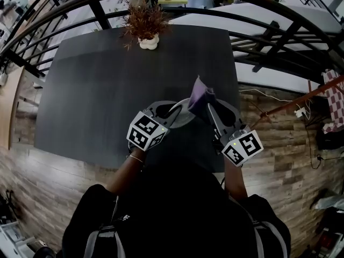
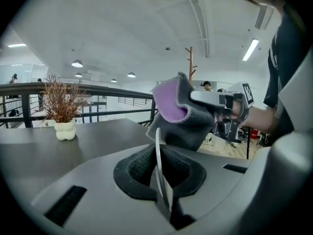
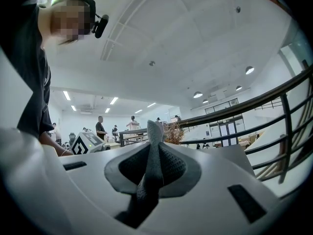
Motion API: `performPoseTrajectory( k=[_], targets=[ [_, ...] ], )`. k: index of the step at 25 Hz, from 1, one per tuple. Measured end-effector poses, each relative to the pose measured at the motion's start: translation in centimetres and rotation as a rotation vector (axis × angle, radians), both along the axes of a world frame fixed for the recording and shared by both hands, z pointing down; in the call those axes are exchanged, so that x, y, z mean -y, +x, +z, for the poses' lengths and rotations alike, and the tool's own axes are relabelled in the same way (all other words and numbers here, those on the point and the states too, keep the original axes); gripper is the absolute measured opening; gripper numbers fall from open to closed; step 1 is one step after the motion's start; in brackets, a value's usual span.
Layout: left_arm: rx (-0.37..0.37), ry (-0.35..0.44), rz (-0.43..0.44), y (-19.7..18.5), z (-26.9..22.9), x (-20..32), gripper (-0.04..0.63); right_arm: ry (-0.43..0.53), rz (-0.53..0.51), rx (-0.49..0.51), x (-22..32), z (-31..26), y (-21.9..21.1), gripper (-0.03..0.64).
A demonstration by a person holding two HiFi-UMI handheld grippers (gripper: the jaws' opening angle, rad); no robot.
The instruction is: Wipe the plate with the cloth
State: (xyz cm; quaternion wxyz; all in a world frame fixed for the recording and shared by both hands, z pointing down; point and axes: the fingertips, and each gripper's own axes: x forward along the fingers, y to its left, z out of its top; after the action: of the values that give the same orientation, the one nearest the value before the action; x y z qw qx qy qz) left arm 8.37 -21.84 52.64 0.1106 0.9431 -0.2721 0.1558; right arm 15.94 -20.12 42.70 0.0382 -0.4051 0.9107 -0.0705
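Fingers (image 2: 134, 168) of the left gripper (image 1: 173, 110) are clamping the plate (image 2: 158, 153) edge-on over the dark table (image 1: 107, 79). The right gripper (image 1: 212, 109) is pinching the purple-grey cloth (image 2: 178, 111) just beside it.

Grey cloth (image 1: 202, 97) and plate (image 1: 181, 117) over table (image 1: 102, 85)

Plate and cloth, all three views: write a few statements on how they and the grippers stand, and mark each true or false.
1. The left gripper is shut on the plate, which shows edge-on between its jaws. True.
2. The right gripper is empty. False: it is shut on the cloth.
3. The plate lies flat on the table. False: it is held upright by its rim.
4. A potted plant stands at the table's far edge. True.
5. The cloth is plain white. False: it is grey with a purple face.
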Motion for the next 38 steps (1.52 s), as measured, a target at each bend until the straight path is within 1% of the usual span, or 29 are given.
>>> performPoseTrajectory(
  k=[3,5,8,10,12,16,18,21,29,38],
  targets=[
    [-0.001,-0.031,0.002,0.6,1.0,0.0,0.023,-0.008,0.014,-0.01,0.0,0.2,0.4,0.04],
    [0.013,-0.039,0.008,0.8,1.4,-0.1,0.023,-0.005,0.02,-0.004,0.0,0.0,0.7,0.04],
    [0.023,-0.033,0.014,1.0,1.7,-0.1,0.023,-0.002,0.023,-0.003,0.0,-0.2,0.8,0.04],
    [0.05,-0.014,0.011,1.0,2.0,0.1,0.023,-0.005,0.023,-0.005,0.0,-0.1,0.9,0.04],
    [0.068,-0.005,-0.001,0.8,2.2,0.4,0.023,-0.008,0.021,-0.007,0.0,0.1,0.9,0.04],
    [0.057,-0.007,-0.05,0.3,2.5,1.0,0.023,-0.014,0.014,-0.01,-0.1,0.2,0.8,0.04],
    [0.072,-0.008,-0.07,-0.1,2.9,1.2,0.028,-0.022,0.014,-0.016,-0.1,0.5,0.9,0.04],
    [0.095,-0.016,-0.088,-0.7,3.6,1.4,0.038,-0.033,0.017,-0.015,0.0,0.9,0.8,0.04],
    [0.106,-0.054,-0.143,-2.3,5.4,1.6,0.069,-0.051,0.002,-0.016,-0.1,1.4,0.0,0.04],
    [0.114,-0.02,-0.177,-3.0,6.0,1.6,0.087,-0.09,-0.011,-0.022,-0.3,2.6,-0.6,0.04]
  ],
)
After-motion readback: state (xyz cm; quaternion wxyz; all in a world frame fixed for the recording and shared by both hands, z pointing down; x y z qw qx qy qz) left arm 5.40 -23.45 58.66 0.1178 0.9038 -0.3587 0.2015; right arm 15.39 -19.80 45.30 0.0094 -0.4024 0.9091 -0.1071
